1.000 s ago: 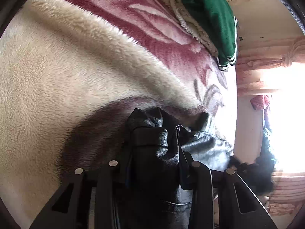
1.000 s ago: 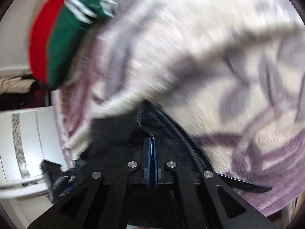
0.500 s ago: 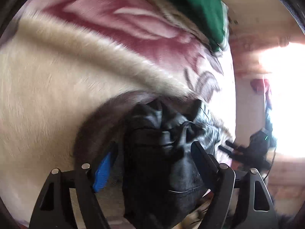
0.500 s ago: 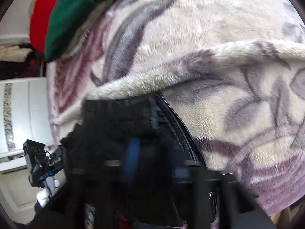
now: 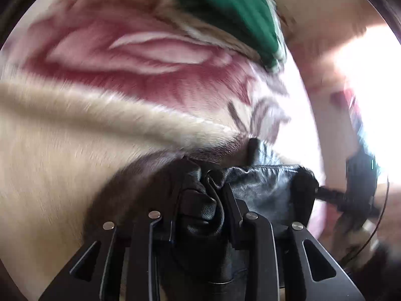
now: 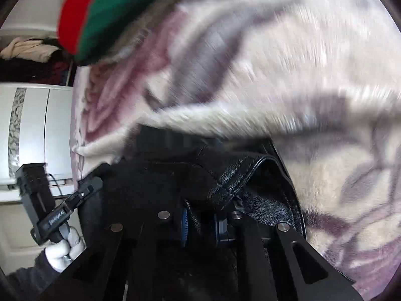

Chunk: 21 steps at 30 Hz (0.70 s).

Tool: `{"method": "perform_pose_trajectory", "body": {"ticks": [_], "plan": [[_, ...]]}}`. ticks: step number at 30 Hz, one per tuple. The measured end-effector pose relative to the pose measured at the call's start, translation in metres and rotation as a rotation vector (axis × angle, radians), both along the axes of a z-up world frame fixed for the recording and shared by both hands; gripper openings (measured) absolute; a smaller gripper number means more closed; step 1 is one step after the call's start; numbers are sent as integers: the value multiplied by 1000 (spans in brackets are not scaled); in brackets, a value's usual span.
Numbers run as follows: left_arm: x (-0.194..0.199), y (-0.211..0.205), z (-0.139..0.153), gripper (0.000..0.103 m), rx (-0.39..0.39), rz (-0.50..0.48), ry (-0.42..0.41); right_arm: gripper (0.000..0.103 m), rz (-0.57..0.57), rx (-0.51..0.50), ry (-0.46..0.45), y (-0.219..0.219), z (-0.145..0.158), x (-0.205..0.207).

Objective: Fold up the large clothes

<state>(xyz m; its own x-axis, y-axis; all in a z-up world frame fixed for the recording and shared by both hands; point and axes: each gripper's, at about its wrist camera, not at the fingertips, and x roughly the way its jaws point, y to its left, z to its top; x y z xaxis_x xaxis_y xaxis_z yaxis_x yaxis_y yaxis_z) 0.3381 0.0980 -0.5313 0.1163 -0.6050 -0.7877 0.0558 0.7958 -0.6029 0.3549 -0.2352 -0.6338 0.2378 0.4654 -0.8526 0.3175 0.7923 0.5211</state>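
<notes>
Left claw (image 5: 200,200): jaws closing on a bunched fold of the black leather jacket (image 5: 263,188). Right claw (image 6: 200,223): jaws closing narrow, with a stitched hem of the same jacket between the blue pads. The jacket hangs between both claws at the near edge of the bed, over the plush floral blanket (image 5: 75,138). A green garment (image 5: 225,7) lies toward the far edge. Judgement: the leather is heavy, supple and slick; grip seams or hems, not smooth panels.
</notes>
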Motion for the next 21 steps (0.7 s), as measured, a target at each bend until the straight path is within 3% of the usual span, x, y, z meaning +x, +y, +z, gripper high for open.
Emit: {"method": "perform_pose_trajectory", "body": {"ticks": [2,4,6,9,12,14,15,16,19,21], "plan": [[0,29,-24,25,-131,130,104,15,18,-35,-81,7,29,4],[1,45,-48,26,-213,217,183,15,38,-54,-114,12,41,13],[1,55,-72,26,-284,268,252,15,74,-102,-71,14,21,23],[9,53,-75,27,-263,227,249,15,50,-61,64,-1,-31,28],[9,56,-72,27,-253,203,242,17,26,-44,71,-4,-37,39],[4,61,-70,27,-259,200,238,29,-2,25,111,-13,-34,38],[2,64,-67,27,-253,195,231,45,-33,70,141,-22,-34,36],[0,63,-67,27,-249,195,223,53,-73,101,155,-32,-29,30],[-1,63,-69,27,-253,214,218,61,-192,78,136,-63,-1,-1],[-2,62,-67,27,-255,219,215,82,-260,46,108,-79,16,-26]]}}
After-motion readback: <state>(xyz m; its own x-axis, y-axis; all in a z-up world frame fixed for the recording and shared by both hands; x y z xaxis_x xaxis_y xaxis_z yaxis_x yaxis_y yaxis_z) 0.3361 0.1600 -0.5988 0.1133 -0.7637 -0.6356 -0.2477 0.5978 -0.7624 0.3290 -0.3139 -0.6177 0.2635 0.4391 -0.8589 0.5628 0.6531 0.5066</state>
